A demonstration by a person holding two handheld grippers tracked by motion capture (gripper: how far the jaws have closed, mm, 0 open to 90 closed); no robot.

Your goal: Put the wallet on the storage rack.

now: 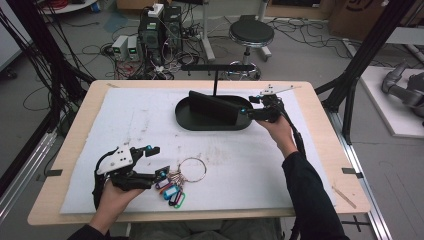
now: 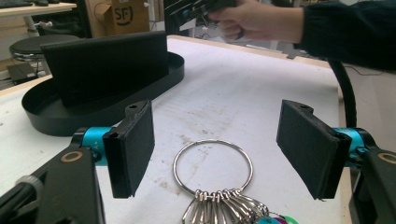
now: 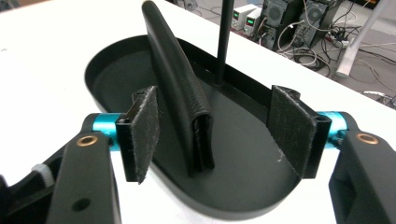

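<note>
A workshop floor strewn with cables, power supplies and a round stool (image 1: 251,33) fills the top of the high view; below it a wooden table (image 1: 320,107) carries a white mat (image 1: 250,165) that takes up most of the frame.

At the upper middle of the mat sits a black oval tray (image 1: 186,120) with a thin post rising from it to a crossbar (image 1: 217,67). A black wallet (image 1: 212,107) stands on edge inside the tray, upright, folded shut. The right gripper (image 1: 248,112) is at the tray's right end, held by a hand whose dark sleeve comes up from the lower right. In the right gripper view its jaws stand wide apart with the wallet (image 3: 180,93) between them — neither pad touches it, and a clear gap shows on each side.

At the lower left of the high view the left gripper (image 1: 156,161) rests low over the mat, jaws spread wide and holding nothing. A key ring (image 1: 192,170) with coloured tags (image 1: 172,192) lies on the mat just beside its tips; in the left gripper view the ring (image 2: 213,169) lies flat between the open pads, touching neither.
</note>
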